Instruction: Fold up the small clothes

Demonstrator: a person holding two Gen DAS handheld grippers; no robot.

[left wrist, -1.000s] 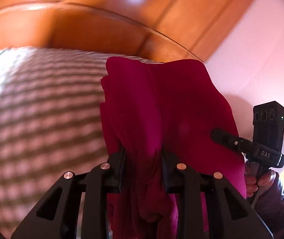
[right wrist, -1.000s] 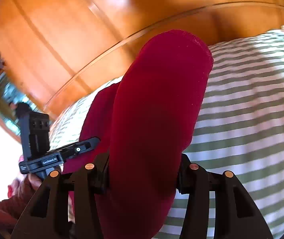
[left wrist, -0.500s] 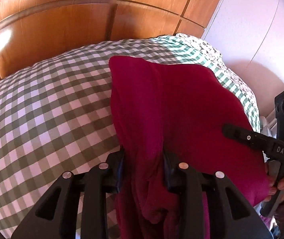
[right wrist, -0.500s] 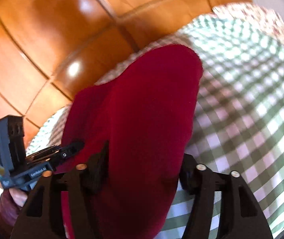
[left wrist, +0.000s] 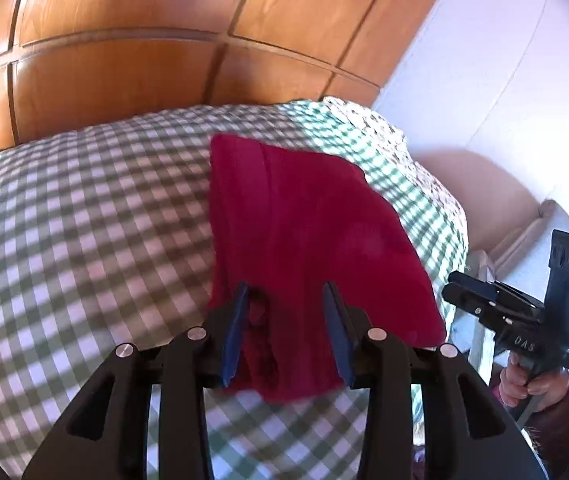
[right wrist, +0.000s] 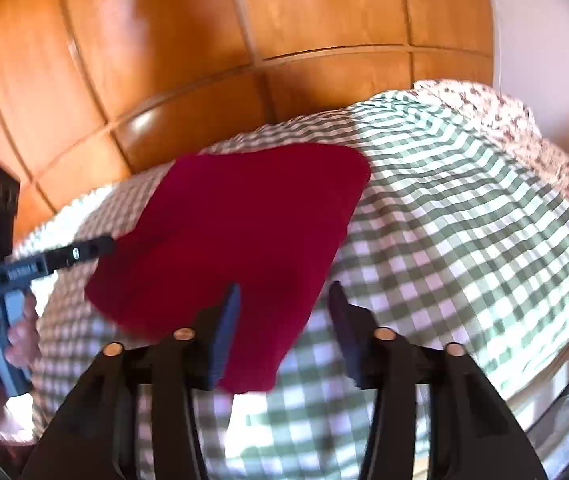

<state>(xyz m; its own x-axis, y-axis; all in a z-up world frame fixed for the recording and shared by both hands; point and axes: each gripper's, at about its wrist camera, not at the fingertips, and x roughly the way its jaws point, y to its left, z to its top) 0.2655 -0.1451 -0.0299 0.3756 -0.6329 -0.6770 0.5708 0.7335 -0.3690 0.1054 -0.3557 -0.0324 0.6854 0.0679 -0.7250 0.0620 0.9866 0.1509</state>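
We find a dark red garment [left wrist: 308, 240] lying folded into a rough rectangle on a green-and-white checked bedspread [left wrist: 84, 240], toward the side nearest the white wall [left wrist: 504, 60]. A glossy wooden headboard [left wrist: 124, 60] stands behind the bed, and a flowered cloth [right wrist: 484, 108] shows at the far corner of the bedspread.

Left gripper [left wrist: 286, 296]: its jaws are opening. The near edge of the garment lies between the blue pads [left wrist: 236, 328], bunched and ruffled there, but the pads stand clear of the cloth on both sides and do not pinch it.

Right gripper [right wrist: 284, 292]: its jaws are closing (the view is somewhat blurred). The near corner of the garment reaches in beside the left-hand pad [right wrist: 226, 332]; the other pad is over bare bedspread, and we see no pinch on the cloth.

Each camera shows the opposite gripper at the frame's edge, gripped by a hand [left wrist: 532, 384] in a dark red sleeve [left wrist: 568, 408], just beside the garment.
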